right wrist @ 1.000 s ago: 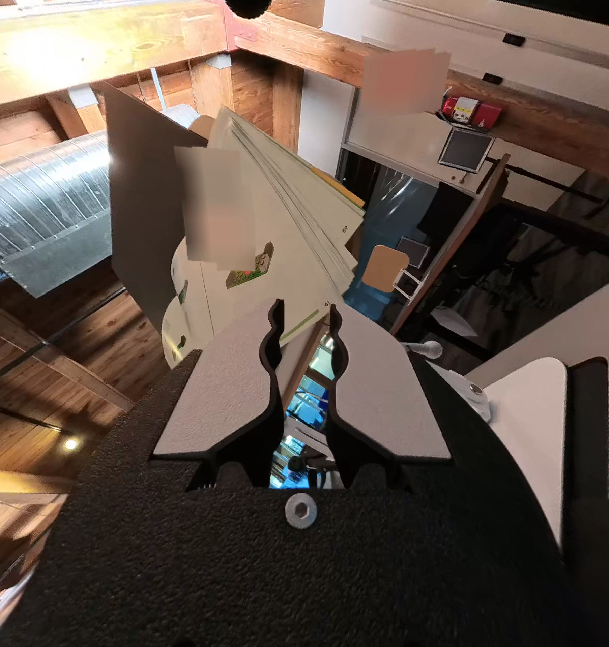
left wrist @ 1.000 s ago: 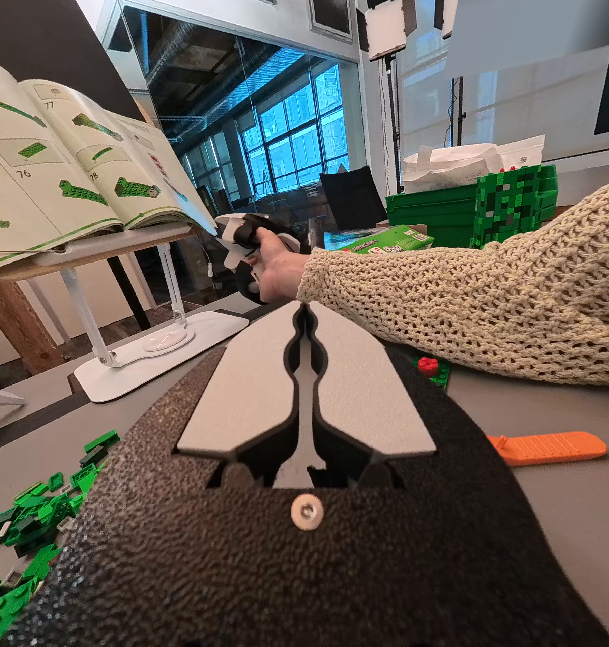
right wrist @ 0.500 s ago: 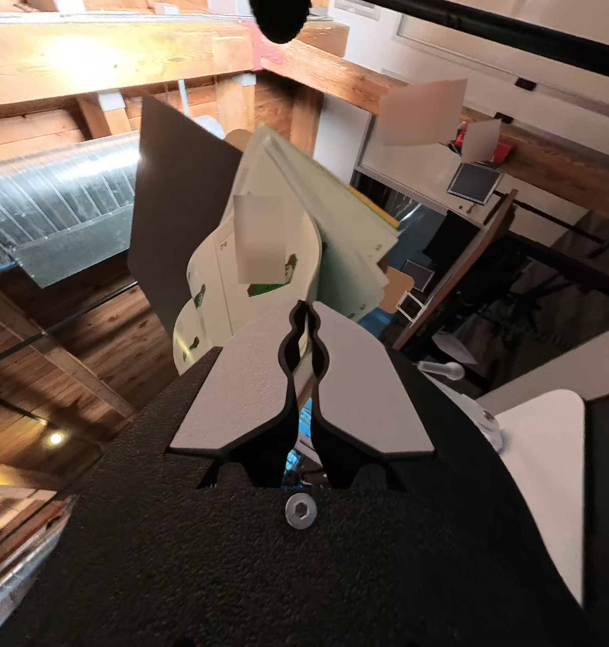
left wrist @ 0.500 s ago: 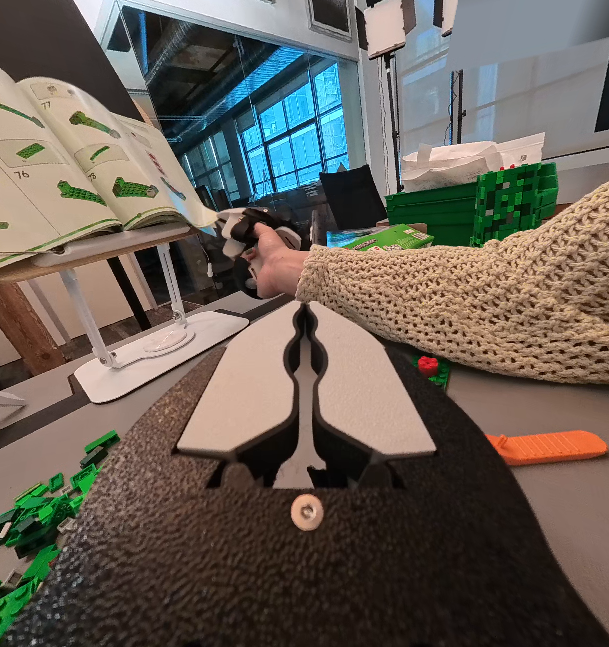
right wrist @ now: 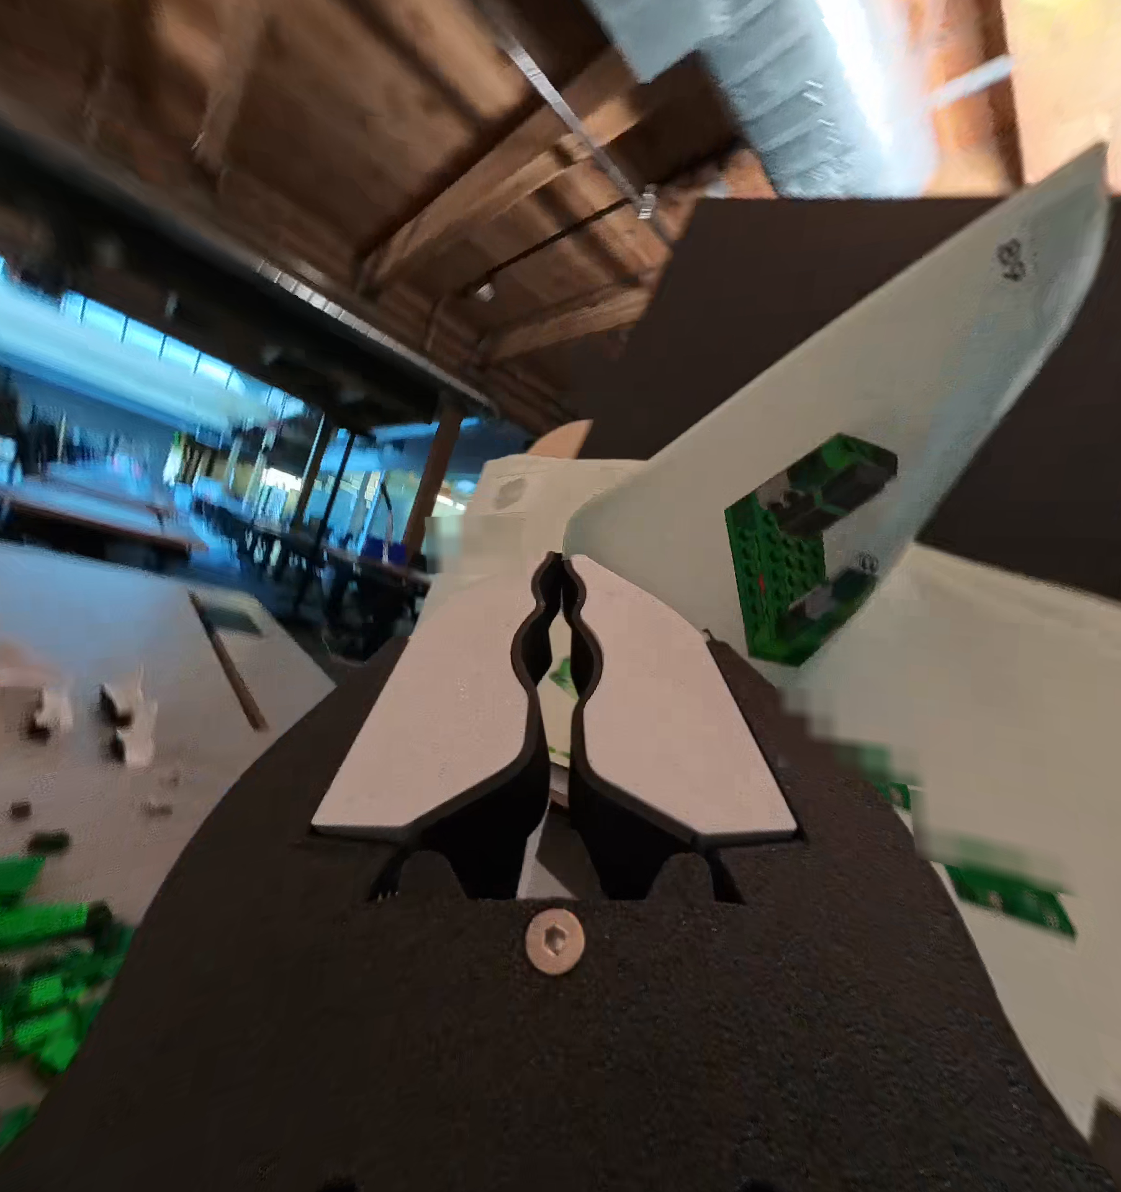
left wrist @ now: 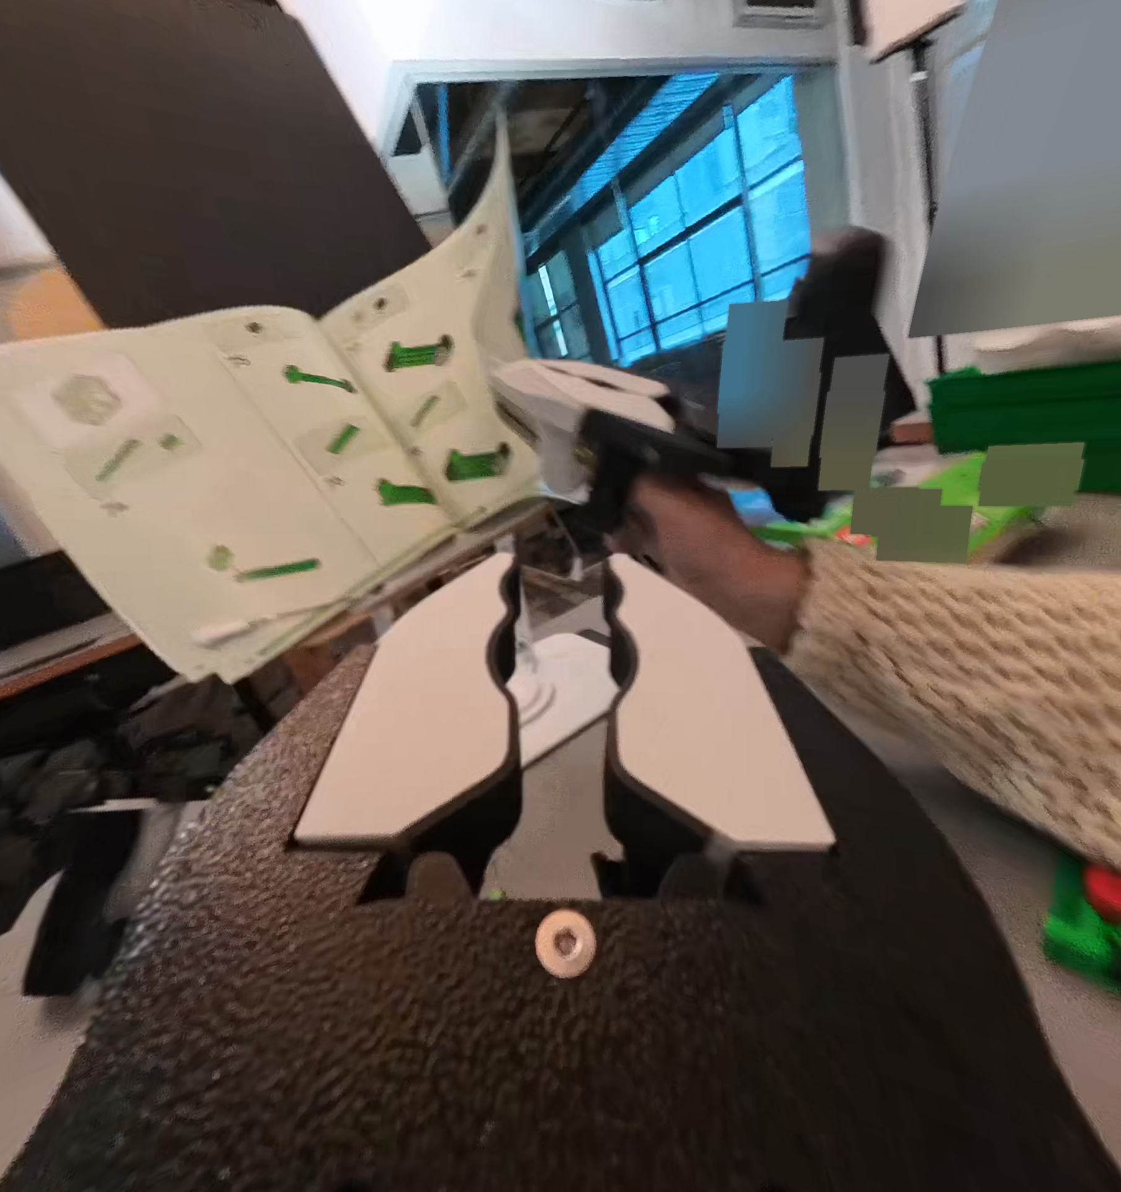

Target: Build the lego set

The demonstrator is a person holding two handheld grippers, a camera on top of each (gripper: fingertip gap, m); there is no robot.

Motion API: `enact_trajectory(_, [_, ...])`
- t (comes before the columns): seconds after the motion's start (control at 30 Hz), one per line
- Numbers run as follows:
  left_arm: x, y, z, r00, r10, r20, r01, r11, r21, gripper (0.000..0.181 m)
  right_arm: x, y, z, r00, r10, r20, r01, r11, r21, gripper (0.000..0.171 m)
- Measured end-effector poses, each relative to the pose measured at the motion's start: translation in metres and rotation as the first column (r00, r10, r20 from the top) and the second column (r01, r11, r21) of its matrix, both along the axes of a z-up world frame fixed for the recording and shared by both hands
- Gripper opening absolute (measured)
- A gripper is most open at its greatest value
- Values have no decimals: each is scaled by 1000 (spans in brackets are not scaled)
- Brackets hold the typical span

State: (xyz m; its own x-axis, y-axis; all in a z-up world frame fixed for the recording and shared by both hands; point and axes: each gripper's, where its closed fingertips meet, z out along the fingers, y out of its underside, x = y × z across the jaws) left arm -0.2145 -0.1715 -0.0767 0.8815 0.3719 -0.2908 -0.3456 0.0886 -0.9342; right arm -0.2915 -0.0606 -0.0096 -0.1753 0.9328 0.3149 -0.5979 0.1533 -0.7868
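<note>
Wood-beamed ceiling behind right tool (right wrist: 561, 571) pinching booklet page (right wrist: 867, 413); left tool (left wrist: 558, 567) parted, empty.

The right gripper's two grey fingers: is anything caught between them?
Yes. In the right wrist view the right gripper pinches the corner of a page of the instruction booklet, lifted as if mid-turn.

The instruction booklet (left wrist: 235, 464) stands open, one pale page (right wrist: 867, 451) lifted and curved. Loose green bricks (right wrist: 22, 954) lie scattered on the worktop (right wrist: 81, 645).
</note>
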Motion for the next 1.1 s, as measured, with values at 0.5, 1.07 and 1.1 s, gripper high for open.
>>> enact_trajectory(0.5, [-81,33,70,844,-396,361,353,918,182,10,12,-63,-26,993,86,77,-113,862,493,0])
enact_trajectory(1.07, [-74,41,58,657,-590,469,508,806,303,13,9,-70,-36,988,97,121,-147,835,530,0])
enact_trajectory(1.1, [-76,41,59,662,-585,468,499,810,308,15,9,-70,-37,988,97,123,-148,834,532,0])
